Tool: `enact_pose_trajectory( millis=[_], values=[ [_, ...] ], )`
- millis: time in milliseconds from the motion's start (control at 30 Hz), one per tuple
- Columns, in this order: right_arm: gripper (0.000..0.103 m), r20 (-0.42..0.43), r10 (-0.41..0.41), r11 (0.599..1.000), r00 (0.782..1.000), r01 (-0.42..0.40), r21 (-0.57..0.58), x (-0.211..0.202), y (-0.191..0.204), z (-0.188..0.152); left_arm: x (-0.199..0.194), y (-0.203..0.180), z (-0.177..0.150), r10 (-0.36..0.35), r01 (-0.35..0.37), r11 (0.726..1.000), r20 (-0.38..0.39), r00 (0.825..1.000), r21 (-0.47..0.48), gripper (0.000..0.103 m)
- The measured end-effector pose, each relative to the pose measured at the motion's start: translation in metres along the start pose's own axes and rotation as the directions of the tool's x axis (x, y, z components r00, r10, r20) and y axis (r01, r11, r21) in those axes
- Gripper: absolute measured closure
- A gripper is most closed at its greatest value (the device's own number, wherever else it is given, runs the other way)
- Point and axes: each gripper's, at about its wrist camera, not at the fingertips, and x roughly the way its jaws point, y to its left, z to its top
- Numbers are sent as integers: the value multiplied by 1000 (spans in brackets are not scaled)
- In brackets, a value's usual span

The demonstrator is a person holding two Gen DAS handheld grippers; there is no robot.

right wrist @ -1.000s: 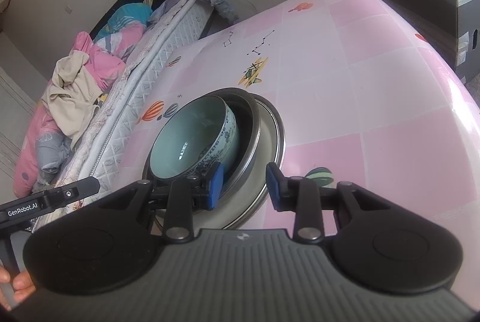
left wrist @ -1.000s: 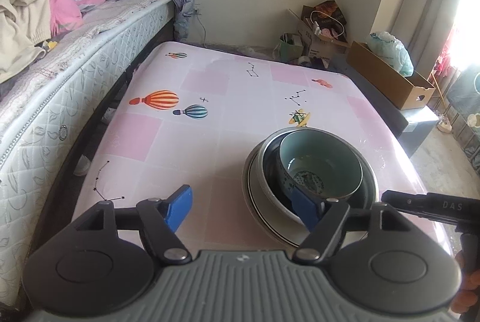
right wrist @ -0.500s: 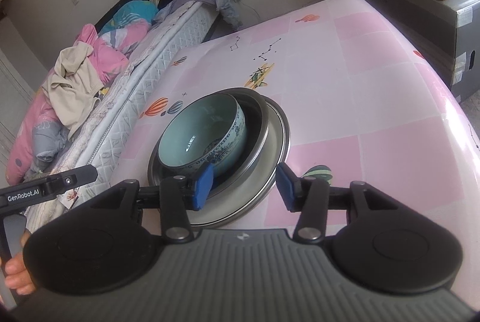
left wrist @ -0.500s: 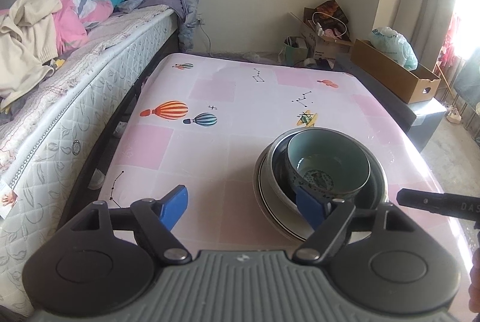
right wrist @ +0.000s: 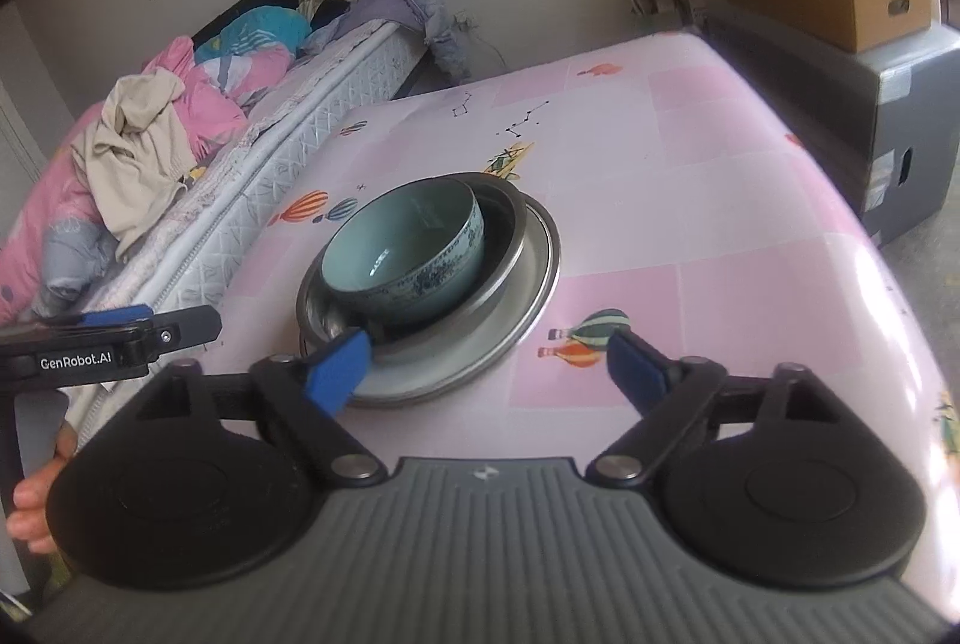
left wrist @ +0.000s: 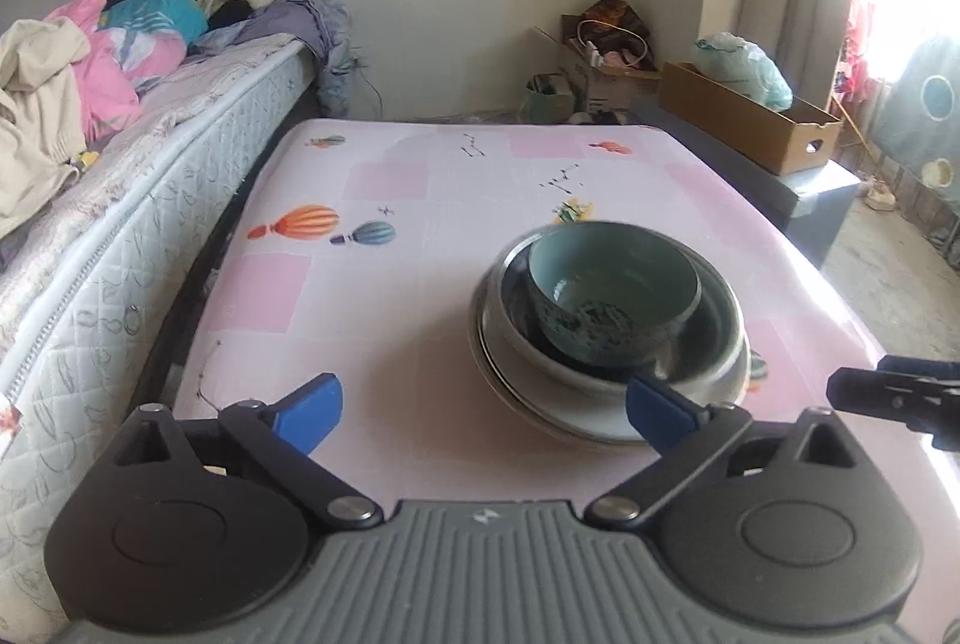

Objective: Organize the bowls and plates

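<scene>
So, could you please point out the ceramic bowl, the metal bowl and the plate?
ceramic bowl (right wrist: 384,248): right wrist view, inner wall.
metal bowl (right wrist: 510,230): right wrist view, right rim.
plate (right wrist: 480,350): right wrist view, near rim.

The left gripper (left wrist: 483,413) fills the lower part of its own wrist view, its two blue-padded fingers (left wrist: 306,410) spread far apart and its jaws opening, with nothing pressed between the pads. The right gripper (right wrist: 486,365) sits likewise across the bottom of its own view, blue pads (right wrist: 636,362) wide apart, jaws opening, gripping nothing. In the left wrist view the tip of the right gripper pokes in at the right edge, level with the left gripper's fingers. In the right wrist view the left gripper shows side-on at the left edge, and below it, at the lower left, the fingers of the person's left hand (right wrist: 33,509) curl around its handle.
</scene>
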Motion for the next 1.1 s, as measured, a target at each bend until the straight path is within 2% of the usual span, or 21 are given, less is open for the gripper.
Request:
enact_pose_trajectory(
  millis=[100,267,333,400,500,667,833,1100],
  values=[
    [1,13,-43,998,999,43,-34,-17,10,-12,-6,-2,-17,23,-23,1000,-4,1000,0,0],
    [1,30,-142,986,989,144,-84,-38,28,-32,-13,-9,-36,124,-124,992,-41,991,7,0],
    [1,30,-202,973,979,204,-110,-40,37,-39,-14,-9,-41,187,-187,982,-68,980,4,0],
    [1,33,-268,953,963,270,-138,-40,46,-44,-10,-10,-44,250,-249,968,-126,960,21,0],
    [1,36,-324,932,945,325,-159,-39,57,-53,-9,-5,-47,224,-222,975,-175,959,30,0],
    [1,58,-366,915,929,371,-156,-40,71,-60,-21,11,-50,154,-172,982,-195,969,-81,0],
    [1,44,-380,911,924,382,-158,-40,79,-61,-30,10,-47,155,-173,981,-182,971,-86,0],
    [1,26,-408,900,913,407,-153,-40,80,-60,-30,1,-42,113,-136,986,-208,972,-99,0]
  ],
)
